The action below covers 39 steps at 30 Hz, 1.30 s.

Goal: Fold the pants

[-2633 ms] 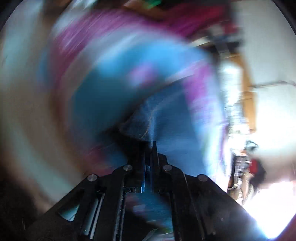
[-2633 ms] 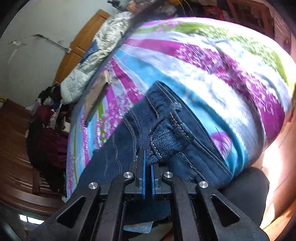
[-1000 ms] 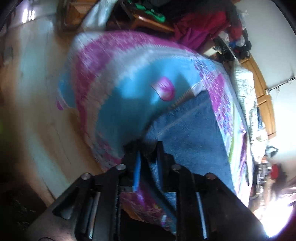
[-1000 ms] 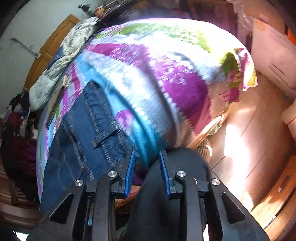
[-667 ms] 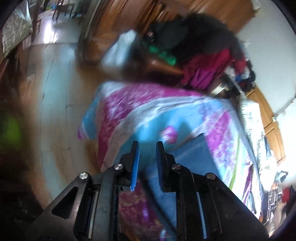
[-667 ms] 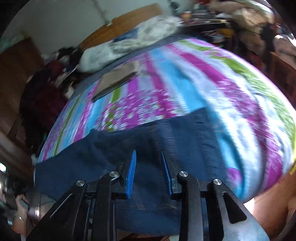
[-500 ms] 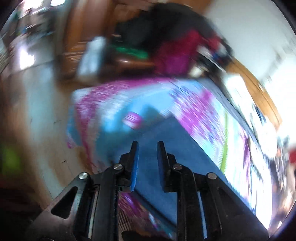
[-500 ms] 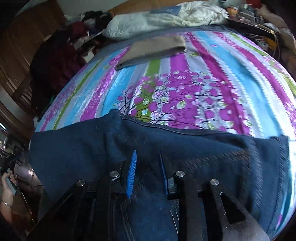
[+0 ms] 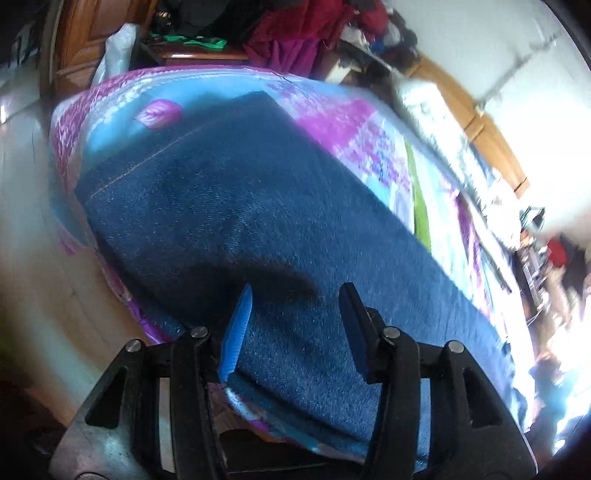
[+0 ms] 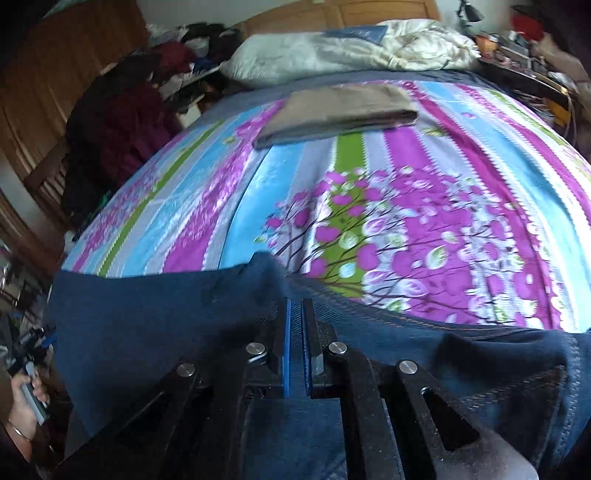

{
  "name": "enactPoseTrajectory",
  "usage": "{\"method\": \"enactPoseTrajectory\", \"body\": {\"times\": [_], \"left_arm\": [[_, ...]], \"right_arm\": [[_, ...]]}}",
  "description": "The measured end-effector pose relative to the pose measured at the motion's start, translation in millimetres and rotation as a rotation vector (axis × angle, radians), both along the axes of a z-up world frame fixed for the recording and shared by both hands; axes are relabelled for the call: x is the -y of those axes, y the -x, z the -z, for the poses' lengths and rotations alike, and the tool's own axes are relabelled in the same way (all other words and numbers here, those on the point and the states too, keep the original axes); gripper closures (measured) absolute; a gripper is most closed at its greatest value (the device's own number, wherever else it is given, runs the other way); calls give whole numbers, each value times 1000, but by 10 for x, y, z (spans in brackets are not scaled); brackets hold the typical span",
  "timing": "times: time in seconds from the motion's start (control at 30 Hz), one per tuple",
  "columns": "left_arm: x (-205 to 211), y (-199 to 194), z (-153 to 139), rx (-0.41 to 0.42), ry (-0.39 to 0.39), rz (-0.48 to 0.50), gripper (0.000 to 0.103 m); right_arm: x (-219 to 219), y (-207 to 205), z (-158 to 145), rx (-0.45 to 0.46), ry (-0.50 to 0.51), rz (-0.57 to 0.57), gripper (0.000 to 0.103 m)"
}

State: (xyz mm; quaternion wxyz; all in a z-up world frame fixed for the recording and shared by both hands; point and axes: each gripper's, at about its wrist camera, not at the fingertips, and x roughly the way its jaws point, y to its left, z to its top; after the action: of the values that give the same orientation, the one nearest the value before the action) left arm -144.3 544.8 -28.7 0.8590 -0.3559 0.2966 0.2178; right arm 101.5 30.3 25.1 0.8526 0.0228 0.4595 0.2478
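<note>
Dark blue denim pants (image 9: 258,206) lay spread flat along the near edge of a bed, on a bedspread (image 10: 406,192) striped in purple, blue and green with a blossom print. Seen from the left wrist: left tongs (image 9: 295,325) held wide open just above the denim, blue pads well apart, gripping nothing; cloth stretched away ahead and to the right of them, one squared end of the pants at the far corner of the bed, an orange seam line crossing it. Beyond that corner, a heap of red and dark clothes (image 9: 295,33) on wooden furniture. Seen from the right wrist: right tongs (image 10: 295,328) nearly closed, only a thin slit between the blue pads, with a raised ridge of denim directly ahead of the tips; could not tell for certain whether cloth was pinched between them. Further ahead of the right tongs, well apart from the pants, a folded tan garment (image 10: 340,110) lay flat, and beyond it a white quilt (image 10: 351,51) bunched at the headboard. At the lower left edge, a hand (image 10: 26,406) around a handle.
</note>
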Motion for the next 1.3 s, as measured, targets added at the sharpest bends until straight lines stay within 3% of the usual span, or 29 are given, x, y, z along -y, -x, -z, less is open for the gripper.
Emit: {"method": "enactPoseTrajectory", "body": {"times": [0.07,0.17,0.2,0.23,0.27,0.33,0.43,0.53,0.63,0.77,0.93,1.1,1.17,1.3], "left_arm": [[-21,62,-1,29,15,0,53],[-75,251,-44,45,17,-13,53],[-104,309,-53,44,9,-32,53],[-171,454,-73,50,1,-75,53],[-245,603,-63,71,9,-117,53],[-400,880,27,124,55,-209,53],[-531,1182,240,168,138,-265,53],[-449,1050,331,126,105,-190,53],[-417,882,389,141,98,-174,53],[-505,846,498,226,142,-211,52],[-560,874,412,310,136,-210,52],[-650,830,380,359,139,-208,52],[-685,842,410,388,162,-227,52],[-697,836,383,397,148,-212,54]], "right_arm": [[-173,-101,261,-80,57,-40,98],[-189,-167,229,-46,125,16,103],[-213,-148,145,11,218,79,103],[-271,-123,73,70,326,133,93],[-304,-76,-7,111,354,148,86],[-369,42,-183,129,239,96,86],[-631,253,-315,129,187,-18,81],[-1161,414,-320,120,180,-156,81],[-1654,636,-333,106,156,-280,81],[-2384,768,-343,116,155,-496,80],[-3513,781,-424,148,172,-779,66],[-4781,657,-339,20,103,-970,50],[-5267,661,-270,-28,62,-1043,47],[-6113,698,-88,-71,71,-1140,46]]}}
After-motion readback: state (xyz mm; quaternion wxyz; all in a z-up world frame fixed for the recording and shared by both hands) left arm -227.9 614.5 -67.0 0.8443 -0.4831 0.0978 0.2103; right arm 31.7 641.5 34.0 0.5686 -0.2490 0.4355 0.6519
